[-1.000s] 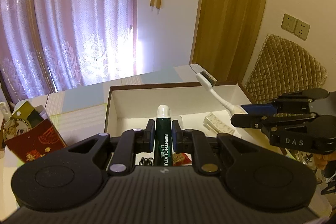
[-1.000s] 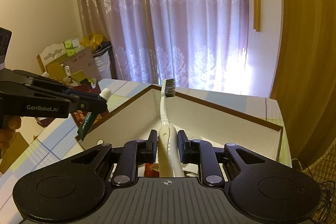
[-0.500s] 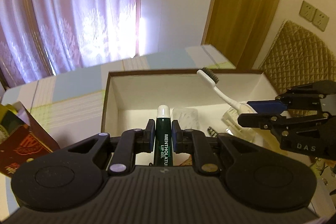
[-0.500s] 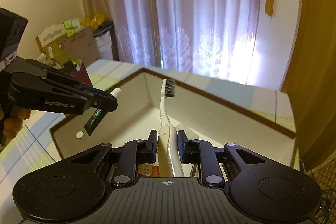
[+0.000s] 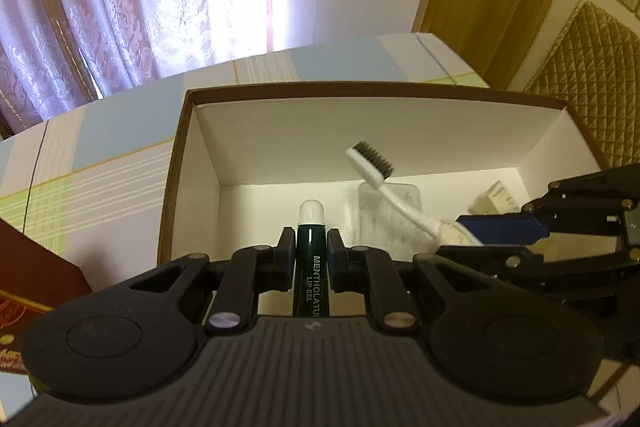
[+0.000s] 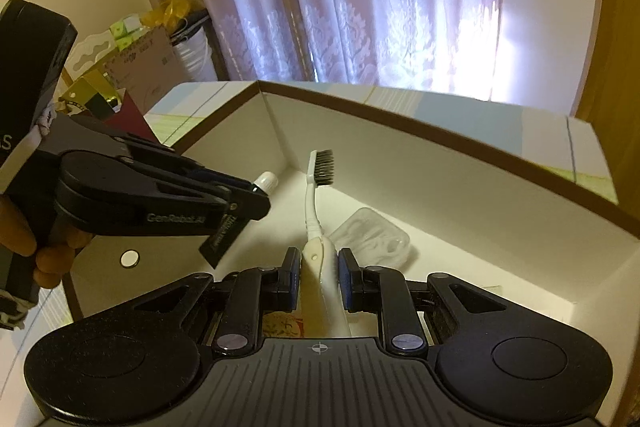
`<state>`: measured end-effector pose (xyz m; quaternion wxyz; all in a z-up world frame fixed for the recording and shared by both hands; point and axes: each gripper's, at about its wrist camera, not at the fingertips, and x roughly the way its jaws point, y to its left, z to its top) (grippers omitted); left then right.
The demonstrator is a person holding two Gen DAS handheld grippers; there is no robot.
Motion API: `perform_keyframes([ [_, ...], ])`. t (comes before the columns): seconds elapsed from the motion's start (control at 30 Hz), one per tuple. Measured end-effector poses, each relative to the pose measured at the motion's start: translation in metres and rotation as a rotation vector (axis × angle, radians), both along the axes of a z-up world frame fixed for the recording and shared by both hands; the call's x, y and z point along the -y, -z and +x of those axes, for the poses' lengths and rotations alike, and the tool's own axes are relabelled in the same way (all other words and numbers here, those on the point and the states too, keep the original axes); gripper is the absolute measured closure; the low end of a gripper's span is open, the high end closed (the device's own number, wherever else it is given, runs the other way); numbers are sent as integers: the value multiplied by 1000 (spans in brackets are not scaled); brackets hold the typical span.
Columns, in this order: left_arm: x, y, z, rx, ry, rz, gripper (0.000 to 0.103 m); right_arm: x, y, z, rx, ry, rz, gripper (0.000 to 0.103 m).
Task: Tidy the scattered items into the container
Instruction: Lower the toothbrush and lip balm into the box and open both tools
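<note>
The left gripper [image 5: 311, 251] has its fingers clenched on a dark green lip-gel tube with a white cap [image 5: 310, 227], held cap-forward over the open white cardboard box with a brown rim [image 5: 360, 87]. The right gripper [image 6: 319, 267] grips a white toothbrush with dark bristles [image 6: 316, 195] by its handle, head pointing into the same box. Both items hang above the box floor, not yet resting on it.

The main risk, as I judge it, is crowding: the two grippers are close together over one box, and in the right wrist view the left gripper's tip sits just beside the toothbrush neck. A release from this height could let the tube bounce or roll (it is round), or the long brush could tip against the wall and lean over the rim.

Already inside lie a clear plastic case [image 6: 374, 237] under the brush and a small white round disc [image 6: 129, 259] near the left wall; either could be struck on landing. A dark red paper bag [image 5: 36, 287] stands on the plaid-covered table [image 5: 100, 163] outside, well clear.
</note>
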<state>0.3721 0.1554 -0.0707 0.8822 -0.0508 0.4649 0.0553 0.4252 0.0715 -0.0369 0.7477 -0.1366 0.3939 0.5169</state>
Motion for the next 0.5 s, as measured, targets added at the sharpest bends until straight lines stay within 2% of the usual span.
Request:
perform_keyframes([
  [0.27, -7, 15, 12, -52, -26, -3, 91, -8, 2, 7, -50, 6, -5, 81],
  [0.5, -7, 14, 13, -50, -30, -1, 90, -7, 3, 11, -86, 26, -29, 81],
])
